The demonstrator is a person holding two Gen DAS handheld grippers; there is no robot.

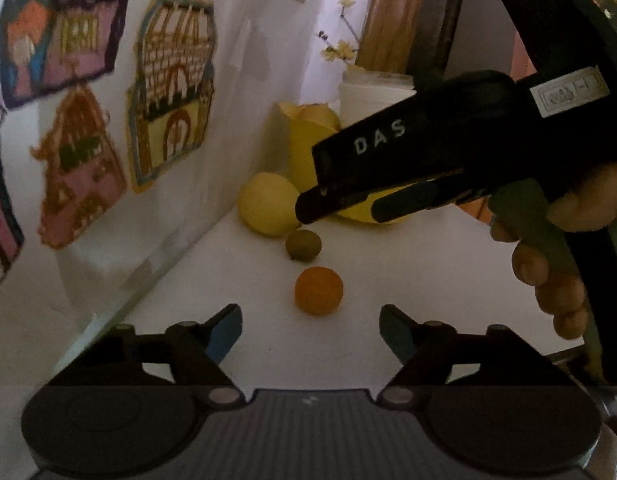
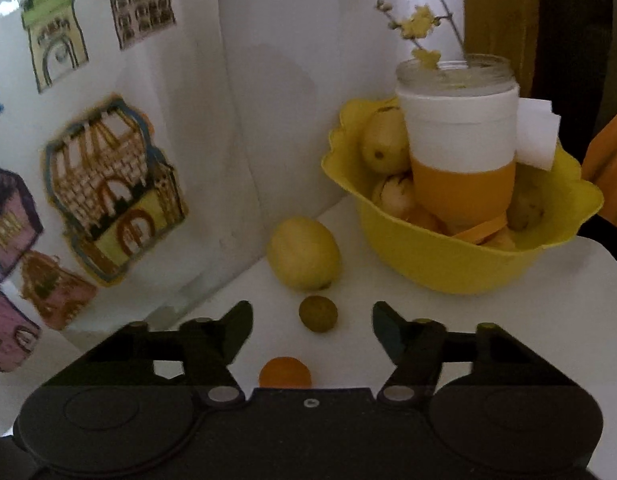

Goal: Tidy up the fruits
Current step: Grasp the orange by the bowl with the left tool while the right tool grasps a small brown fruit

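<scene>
- While three loose fruits line the table (image 2: 508, 340), right gripper (image 2: 312, 328) hangs wide open, empty, framing the small green fruit (image 2: 318, 313).
- Left gripper (image 1: 310, 330), equally open and empty, faces the orange fruit (image 1: 318, 290).
- Lemon (image 2: 304, 253) waits beside the yellow bowl (image 2: 448, 264), the likely destination.

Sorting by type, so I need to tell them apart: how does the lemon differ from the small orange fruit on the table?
The lemon is pale yellow; the orange fruit is deep orange. The lemon is clearly bigger and oval, the orange fruit small and round. The lemon lies next to the yellow bowl near the wall, while the orange fruit lies nearest the cameras, with a small green fruit between them. Both rest loose on the white table, outside the bowl.
</scene>
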